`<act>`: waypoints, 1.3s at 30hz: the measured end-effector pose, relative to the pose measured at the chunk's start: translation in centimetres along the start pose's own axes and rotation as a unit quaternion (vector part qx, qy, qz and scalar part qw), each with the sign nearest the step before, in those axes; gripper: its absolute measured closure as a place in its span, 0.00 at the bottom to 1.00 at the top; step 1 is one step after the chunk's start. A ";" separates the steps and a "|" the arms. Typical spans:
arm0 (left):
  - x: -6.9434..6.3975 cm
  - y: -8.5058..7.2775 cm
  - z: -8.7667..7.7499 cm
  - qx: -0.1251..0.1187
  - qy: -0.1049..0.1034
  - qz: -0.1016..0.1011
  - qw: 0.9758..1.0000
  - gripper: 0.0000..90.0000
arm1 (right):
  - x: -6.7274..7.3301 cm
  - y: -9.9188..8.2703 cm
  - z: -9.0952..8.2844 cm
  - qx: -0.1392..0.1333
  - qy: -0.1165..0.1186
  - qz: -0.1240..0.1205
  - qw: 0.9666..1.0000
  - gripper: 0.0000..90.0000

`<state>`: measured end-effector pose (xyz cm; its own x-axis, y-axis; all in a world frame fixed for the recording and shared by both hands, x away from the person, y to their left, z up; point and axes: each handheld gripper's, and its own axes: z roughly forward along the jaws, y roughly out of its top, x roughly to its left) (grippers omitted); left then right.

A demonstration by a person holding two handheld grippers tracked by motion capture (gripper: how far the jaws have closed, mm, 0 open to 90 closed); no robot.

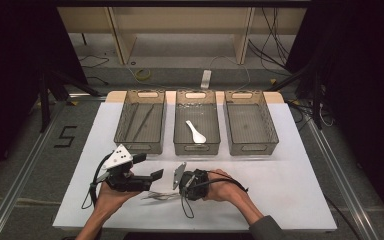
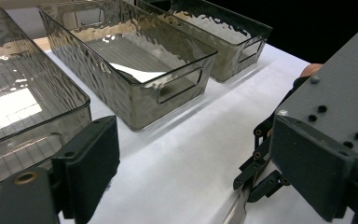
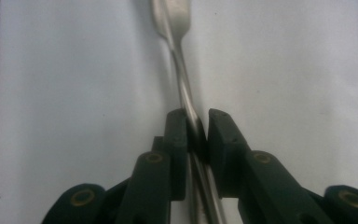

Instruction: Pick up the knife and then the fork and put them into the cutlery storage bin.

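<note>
Thin metal cutlery [image 1: 156,195] lies on the white table top [image 1: 280,170] near the front edge, between the two hands. In the right gripper view a metal handle [image 3: 182,91] runs up between the black jaws to a wider head at the top. My right gripper [image 3: 197,128] [image 1: 174,191] stands close around that handle, with a narrow dark gap left at one pad. My left gripper [image 1: 149,167] [image 2: 200,177] hovers just to the left, jaws wide open and empty. The right gripper's linkages [image 2: 258,168] show beside it.
Three translucent grey bins stand in a row behind the hands. The left bin [image 1: 121,120] holds dark thin sticks [image 1: 142,121], the middle bin [image 1: 177,125] a white spoon [image 1: 196,132], and the right bin [image 1: 272,125] nothing. Shelving and cables lie beyond the table.
</note>
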<state>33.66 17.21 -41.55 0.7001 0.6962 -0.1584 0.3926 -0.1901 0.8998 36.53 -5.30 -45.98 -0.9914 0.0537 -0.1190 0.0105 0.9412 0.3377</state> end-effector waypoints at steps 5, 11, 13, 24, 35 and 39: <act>0.0 0.0 0.0 -0.001 0.000 0.000 1.000 0.17 | 0.0 -0.3 -0.1 0.005 -0.005 -0.029 1.000 0.92; 0.0 0.0 0.0 0.000 0.000 -0.001 1.000 0.17 | 0.1 -0.3 -0.3 -0.003 -0.010 -0.038 0.999 0.93; 0.0 0.0 0.0 -0.001 -0.001 -0.001 1.000 0.17 | 0.0 -0.4 -0.6 -0.006 -0.008 -0.033 0.999 0.93; 0.1 0.0 -0.1 -0.008 0.002 -0.003 1.000 0.17 | -0.4 -1.3 -2.0 -0.024 -0.028 0.000 0.999 0.93; 0.2 0.1 -0.3 -0.015 0.004 -0.006 1.000 0.17 | -2.5 -3.3 -4.8 -0.076 -0.062 0.098 0.990 0.93; 0.2 0.1 -0.3 -0.015 0.004 -0.007 1.000 0.17 | -3.2 -4.3 -5.8 -0.093 -0.074 0.134 0.984 0.93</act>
<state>33.64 17.51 -41.39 0.6902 0.7038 -0.1683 0.3844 -0.1596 0.9093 38.92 -11.45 -41.61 -0.9267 0.3516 -0.1323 0.2305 0.8103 0.5388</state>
